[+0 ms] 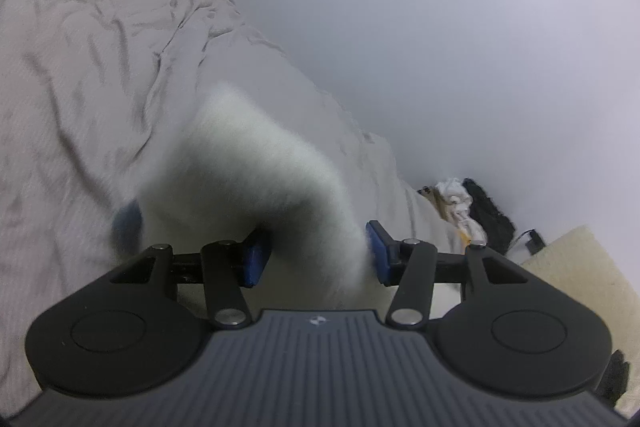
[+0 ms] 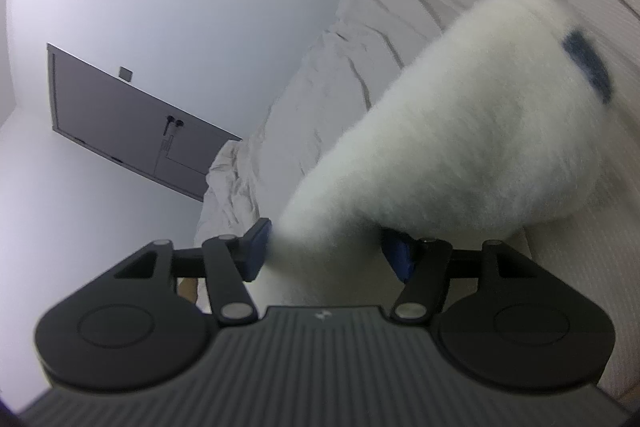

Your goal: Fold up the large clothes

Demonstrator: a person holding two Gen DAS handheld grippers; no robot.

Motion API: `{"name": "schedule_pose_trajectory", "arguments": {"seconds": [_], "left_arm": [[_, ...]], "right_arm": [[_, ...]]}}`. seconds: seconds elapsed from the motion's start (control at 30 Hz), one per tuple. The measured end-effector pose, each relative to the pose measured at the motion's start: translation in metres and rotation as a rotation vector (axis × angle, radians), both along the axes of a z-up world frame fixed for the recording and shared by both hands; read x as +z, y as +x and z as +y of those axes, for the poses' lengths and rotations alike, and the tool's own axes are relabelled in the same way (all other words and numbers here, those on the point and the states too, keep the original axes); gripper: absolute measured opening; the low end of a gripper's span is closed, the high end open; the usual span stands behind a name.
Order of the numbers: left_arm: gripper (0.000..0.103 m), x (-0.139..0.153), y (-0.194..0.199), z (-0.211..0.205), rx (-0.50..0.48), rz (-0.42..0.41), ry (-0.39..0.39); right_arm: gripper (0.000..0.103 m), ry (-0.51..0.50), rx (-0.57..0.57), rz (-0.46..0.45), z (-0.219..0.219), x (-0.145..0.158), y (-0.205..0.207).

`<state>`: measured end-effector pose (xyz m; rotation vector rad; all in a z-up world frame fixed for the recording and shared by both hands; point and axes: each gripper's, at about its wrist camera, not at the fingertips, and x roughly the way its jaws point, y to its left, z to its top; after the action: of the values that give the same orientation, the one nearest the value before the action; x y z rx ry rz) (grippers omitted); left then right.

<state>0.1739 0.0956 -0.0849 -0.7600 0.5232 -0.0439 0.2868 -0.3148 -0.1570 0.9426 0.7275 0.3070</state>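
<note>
Jaws of both grippers stand parted around the fluffy white garment.

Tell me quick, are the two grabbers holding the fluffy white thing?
Left gripper: jaws open, fluffy white garment loose between them.
Right gripper: jaws open, same garment between them.

A fluffy white fleece garment hangs bunched and blurred above the rumpled pale bedding, a small dark blue patch showing on its pile.
</note>
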Motion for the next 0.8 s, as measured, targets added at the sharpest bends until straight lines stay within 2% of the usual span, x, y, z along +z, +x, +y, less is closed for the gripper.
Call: {"name": "schedule_pose_trajectory", "arguments": {"seconds": [0.17,0.4,0.53,0.63,0.8], "left_arm": [[0.057,-0.008,0.053,-0.002,-0.001,0.042,0.064],[0.059,-0.035,0.118,-0.002,-0.007,0.056,0.177],[0.061,-0.058,0.14,-0.001,0.008,0.008,0.223],[0.062,-0.072,0.149,-0.006,0.013,-0.029,0.297],[0.062,-0.087,0.18,-0.007,-0.002,0.028,0.387]], "right_arm": [[0.068,-0.031,0.012,0.068,0.006,-0.01,0.042],[0.068,-0.074,0.028,0.129,0.013,-0.042,0.095],[0.068,-0.113,0.067,0.112,0.019,-0.053,0.114],[0.072,-0.156,0.1,0.076,0.029,-0.057,0.124],[0.071,-0.274,0.141,0.012,0.04,-0.061,0.142]]}}
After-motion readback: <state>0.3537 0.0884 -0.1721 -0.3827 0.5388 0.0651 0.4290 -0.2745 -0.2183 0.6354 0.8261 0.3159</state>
